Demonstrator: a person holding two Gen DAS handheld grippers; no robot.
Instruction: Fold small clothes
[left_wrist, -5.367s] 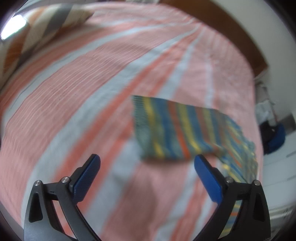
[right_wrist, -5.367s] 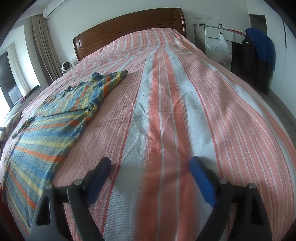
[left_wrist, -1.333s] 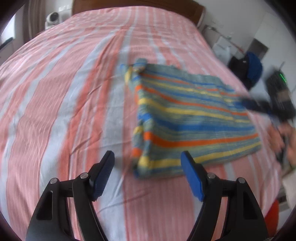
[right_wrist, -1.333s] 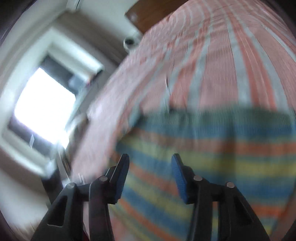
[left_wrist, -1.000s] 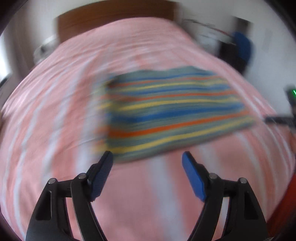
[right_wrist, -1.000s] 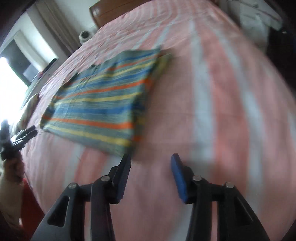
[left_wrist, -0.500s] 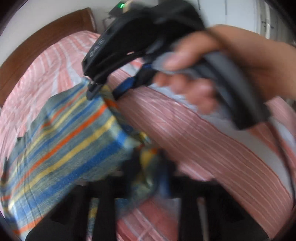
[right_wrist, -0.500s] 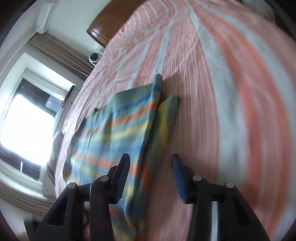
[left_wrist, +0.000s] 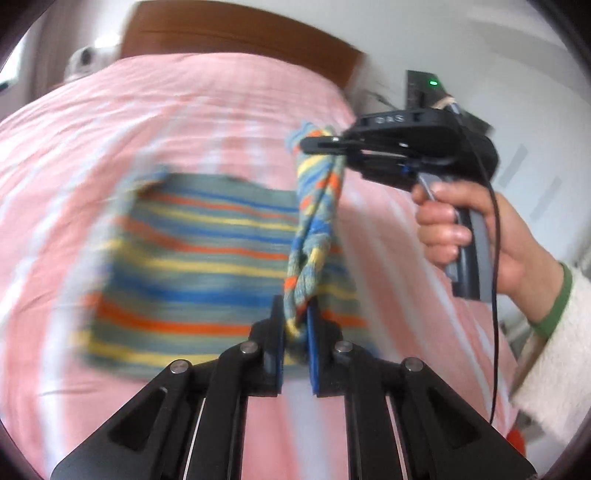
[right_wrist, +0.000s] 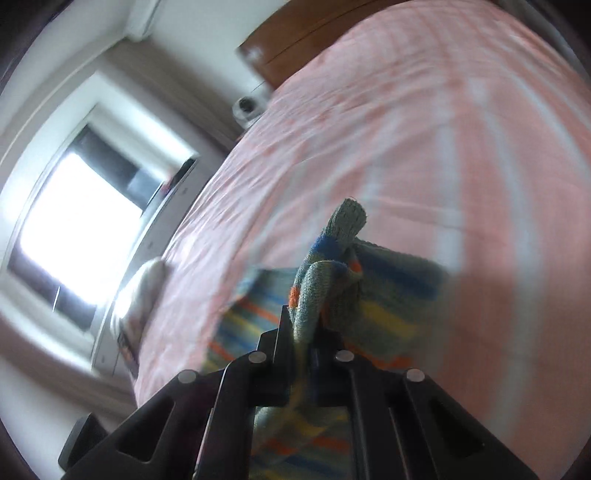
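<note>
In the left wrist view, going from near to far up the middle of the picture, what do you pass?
Left hand-held gripper shut on the striped knitted garment → raised garment edge stretched between both tools → right hand-held gripper shut on its far corner → pink striped bedspread → wooden headboard.

Wrist cams, close, bed (left_wrist: 110, 122) shared

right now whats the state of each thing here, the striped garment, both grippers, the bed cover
striped garment: partly folded on the bed, right edge lifted and bunched between the two grippers
left gripper: jaws shut on the garment's near corner
right gripper: jaws shut on the garment's far corner, held by a hand
bed cover: spread flat under the garment
</note>
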